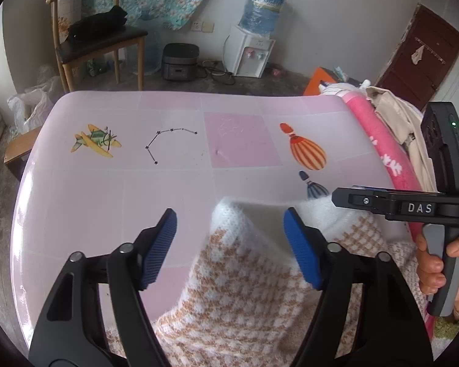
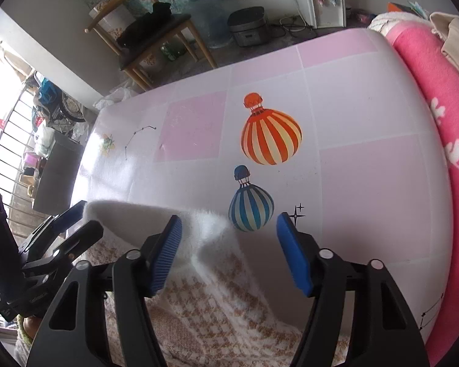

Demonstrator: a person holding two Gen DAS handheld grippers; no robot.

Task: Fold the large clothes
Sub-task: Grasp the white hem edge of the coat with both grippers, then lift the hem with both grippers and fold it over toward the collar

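Observation:
A white and tan houndstooth knit garment (image 1: 244,281) lies at the near edge of the pink checked table (image 1: 107,202), its white fuzzy far edge turned up. It also shows in the right wrist view (image 2: 217,299). My left gripper (image 1: 229,244) is open, its blue pads either side of the garment's left part, holding nothing. My right gripper (image 2: 228,250) is open above the garment's right part, empty. The right gripper shows side-on in the left wrist view (image 1: 391,205), held by a hand. The left gripper's fingers (image 2: 67,217) sit at the garment's left edge in the right wrist view.
A pink blanket (image 2: 443,116) and a beige garment (image 1: 404,122) lie along the table's right side. Beyond the far edge are a wooden chair (image 1: 101,39), a rice cooker (image 1: 180,61) and a water dispenser (image 1: 254,52). Balloon prints (image 2: 269,134) mark the tablecloth.

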